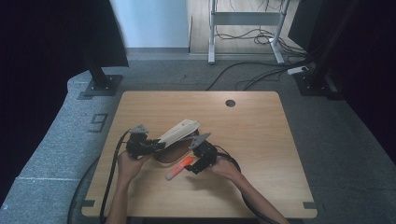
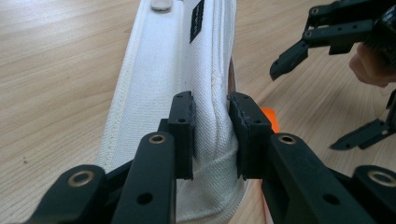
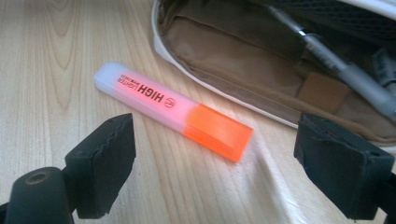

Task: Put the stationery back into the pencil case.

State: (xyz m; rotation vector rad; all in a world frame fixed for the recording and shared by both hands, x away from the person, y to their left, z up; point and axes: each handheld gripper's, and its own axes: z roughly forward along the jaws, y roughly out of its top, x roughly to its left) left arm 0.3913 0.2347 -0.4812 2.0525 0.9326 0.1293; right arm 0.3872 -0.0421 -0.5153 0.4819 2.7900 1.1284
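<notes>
A white pencil case lies open in the middle of the table, its brown inside showing. My left gripper is shut on the raised white fabric flap of the case. An orange highlighter with a frosted cap lies flat on the wood just outside the case's rim. My right gripper is open, its pads wide apart on either side of the highlighter and not touching it. From above, the right gripper sits at the highlighter's orange end.
A grey pen lies inside the case against the far wall. The wooden table has a cable hole near its far edge. Desk legs and cables stand on the floor beyond.
</notes>
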